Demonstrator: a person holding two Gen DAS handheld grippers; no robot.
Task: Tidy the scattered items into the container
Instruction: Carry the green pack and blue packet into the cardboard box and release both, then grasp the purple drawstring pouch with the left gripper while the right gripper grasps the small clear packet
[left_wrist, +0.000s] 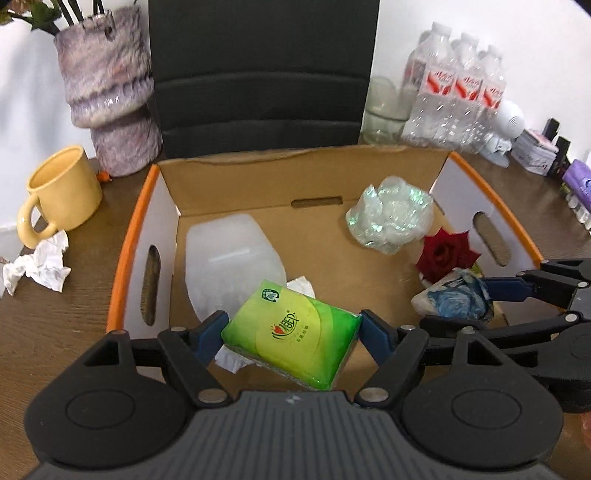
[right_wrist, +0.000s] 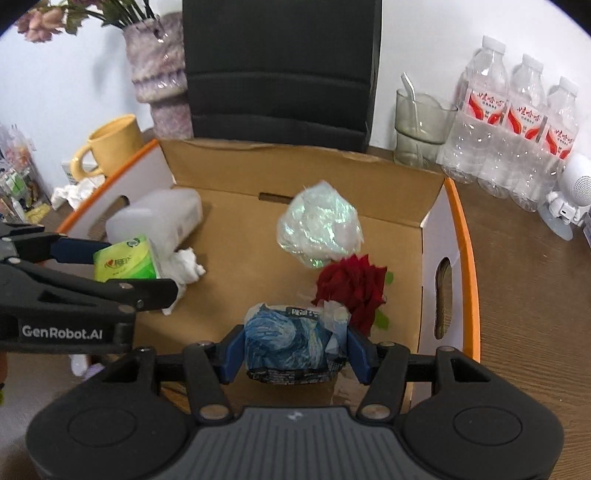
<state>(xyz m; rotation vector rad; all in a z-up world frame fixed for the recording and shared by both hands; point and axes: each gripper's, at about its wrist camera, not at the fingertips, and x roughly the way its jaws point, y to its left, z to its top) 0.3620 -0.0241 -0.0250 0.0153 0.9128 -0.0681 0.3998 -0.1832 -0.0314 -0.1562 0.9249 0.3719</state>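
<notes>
An open cardboard box (left_wrist: 236, 184) with orange-edged white sides (right_wrist: 436, 229) stands on the table. My left gripper (left_wrist: 291, 328) is shut on a green tissue pack (left_wrist: 295, 332), held over the box's near left part; it also shows in the right wrist view (right_wrist: 123, 262). My right gripper (right_wrist: 295, 354) is shut on a blue swirl-patterned packet (right_wrist: 288, 343), held over the box's near right part; it also shows in the left wrist view (left_wrist: 454, 295). Inside lie a white plastic jug (left_wrist: 229, 254), a crumpled iridescent wrapper (left_wrist: 391, 218), a red rose (left_wrist: 443, 254) and a crumpled tissue (right_wrist: 186, 269).
A crumpled white tissue (left_wrist: 37, 267) lies on the table left of the box, beside a yellow mug (left_wrist: 62, 192). A purple vase (left_wrist: 107, 92), a black chair back (left_wrist: 258, 74), a glass cup (right_wrist: 421, 125) and three water bottles (right_wrist: 517, 122) stand behind the box.
</notes>
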